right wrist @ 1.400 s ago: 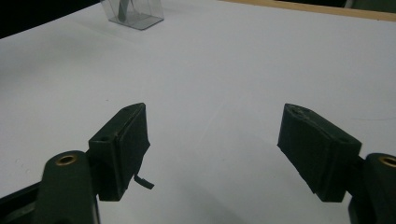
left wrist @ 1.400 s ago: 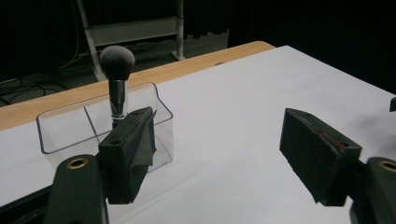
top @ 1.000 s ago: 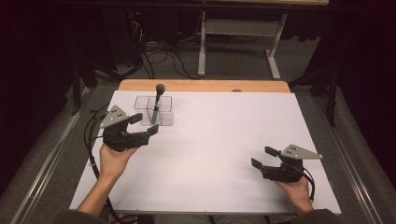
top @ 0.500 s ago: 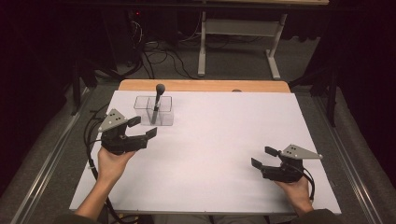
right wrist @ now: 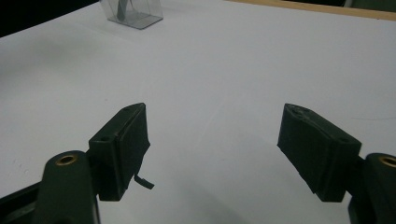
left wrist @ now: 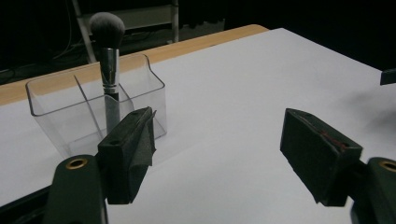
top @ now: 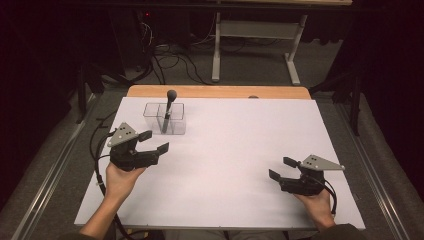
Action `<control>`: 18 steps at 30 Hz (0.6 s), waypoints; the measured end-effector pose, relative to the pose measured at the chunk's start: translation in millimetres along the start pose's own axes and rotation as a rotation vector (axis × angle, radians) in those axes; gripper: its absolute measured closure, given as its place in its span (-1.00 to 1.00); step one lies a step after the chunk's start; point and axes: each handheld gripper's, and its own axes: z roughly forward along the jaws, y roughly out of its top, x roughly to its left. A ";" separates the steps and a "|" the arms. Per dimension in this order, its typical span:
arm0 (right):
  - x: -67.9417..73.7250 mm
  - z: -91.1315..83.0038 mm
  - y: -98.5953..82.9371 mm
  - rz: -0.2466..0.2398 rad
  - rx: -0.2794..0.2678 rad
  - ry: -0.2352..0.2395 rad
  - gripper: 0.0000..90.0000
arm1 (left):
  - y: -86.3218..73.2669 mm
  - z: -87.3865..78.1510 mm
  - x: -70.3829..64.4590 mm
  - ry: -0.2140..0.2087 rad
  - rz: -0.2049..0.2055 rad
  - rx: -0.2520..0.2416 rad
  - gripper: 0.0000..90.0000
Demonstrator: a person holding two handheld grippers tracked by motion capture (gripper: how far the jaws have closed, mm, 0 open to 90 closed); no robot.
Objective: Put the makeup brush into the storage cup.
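Note:
A makeup brush (top: 168, 107) (left wrist: 109, 60) with a dark bristle head and silver ferrule stands upright in a clear two-compartment plastic holder (top: 164, 119) (left wrist: 93, 109) at the back left of the white table. My left gripper (top: 152, 142) (left wrist: 219, 154) is open, just in front of the holder, empty. My right gripper (top: 281, 168) (right wrist: 215, 154) is open and empty near the table's front right; the holder (right wrist: 132, 11) lies far off in its view.
The white tabletop (top: 240, 145) has a wooden strip (top: 215, 91) along its far edge. Beyond it stand a metal table frame (top: 252, 45) and cables on the floor (top: 170, 55). Metal rails (top: 45, 175) run along both sides.
My left gripper has drawn back slightly toward the person, away from the holder. The right gripper has stayed put.

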 end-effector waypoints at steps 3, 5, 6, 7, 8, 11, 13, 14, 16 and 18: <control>0.2 -0.3 0.0 0.003 0.000 0.000 -0.42 | -3.1 0.3 -1.0 -0.018 -0.009 -0.001 -0.41; 0.2 -0.6 0.0 0.003 -0.002 0.000 -0.42 | -5.6 0.5 -2.1 -0.029 -0.017 -0.004 -0.41; 0.2 -0.7 0.0 0.003 -0.003 0.001 -0.42 | -6.4 0.6 -2.4 -0.031 -0.017 -0.002 -0.41; 0.1 -0.7 0.0 0.002 -0.003 0.000 -0.42 | -7.4 0.5 -2.8 -0.026 -0.014 -0.004 -0.41; 0.1 -0.7 0.0 0.003 -0.003 0.000 -0.42 | -8.5 1.0 -3.6 -0.035 -0.020 -0.003 -0.41; 0.2 -0.5 0.1 0.002 -0.001 0.001 -0.42 | -11.3 1.5 -4.7 -0.038 -0.020 -0.003 -0.41; 0.3 -0.4 0.1 0.002 -0.001 0.001 -0.42 | -12.8 1.4 -5.9 -0.037 -0.021 -0.010 -0.40; 0.3 -0.3 0.0 0.001 -0.002 0.002 -0.42 | -13.5 1.4 -6.5 -0.038 -0.020 -0.013 -0.40; 0.2 -0.3 0.0 0.002 -0.001 0.001 -0.42 | -14.6 0.9 -7.2 -0.030 -0.015 -0.018 -0.40; 0.0 -0.2 0.0 0.001 0.000 0.000 -0.42 | -15.8 1.3 -8.3 -0.037 -0.019 -0.019 -0.40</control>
